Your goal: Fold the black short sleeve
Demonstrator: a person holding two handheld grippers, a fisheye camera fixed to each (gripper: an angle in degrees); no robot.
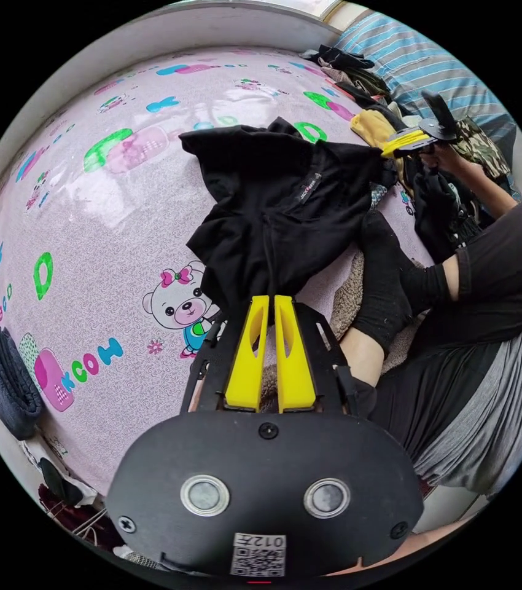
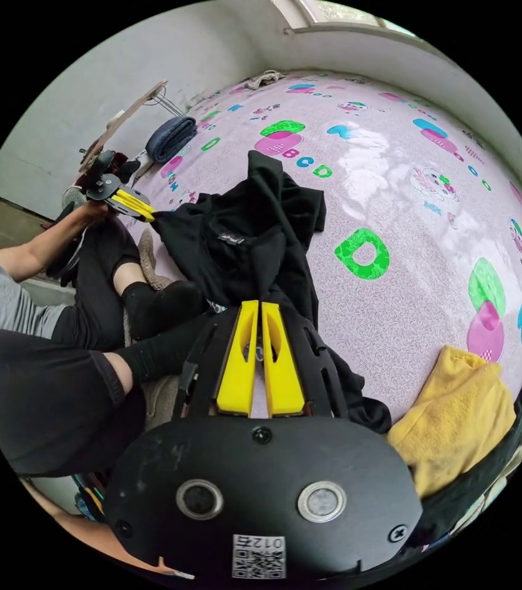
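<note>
Black short-sleeve shirt [image 1: 273, 209]: lies crumpled and partly lifted on a pink sheet [image 1: 89, 203] printed with letters, shapes and a cartoon bear [image 1: 178, 301]. In the right gripper view the shirt [image 2: 242, 246] stretches between the two tools, one fold raised into a ridge.

Left gripper [image 1: 271, 299]: yellow jaws drawn together with only a thin slit between them, tips pinching the near edge of the shirt. In the right gripper view the same tool [image 2: 150, 214] is held by a hand [image 2: 92, 212] at the far corner of the shirt, jaws closed on the cloth.

Right gripper [image 2: 260, 304]: yellow jaws nearly together, tips buried in black cloth at the near edge of the shirt; the grip looks firm, though the fabric hides the very tips. In the left gripper view it [image 1: 387, 149] sits at the shirt's far side, jaws closed at the hem.

Person: seated at the sheet's edge, legs in dark trousers [image 1: 494, 289] and black socks [image 1: 384, 283], one foot resting just beside the shirt.

Yellow cloth [image 2: 457, 412]: bunched on the sheet near the right gripper, apart from the shirt.

Blue folded towel [image 2: 172, 136]: on the sheet's far edge, by the wall.

Striped bedding [image 1: 420, 67]: beyond a heap of mixed clothes [image 1: 359, 80].
</note>
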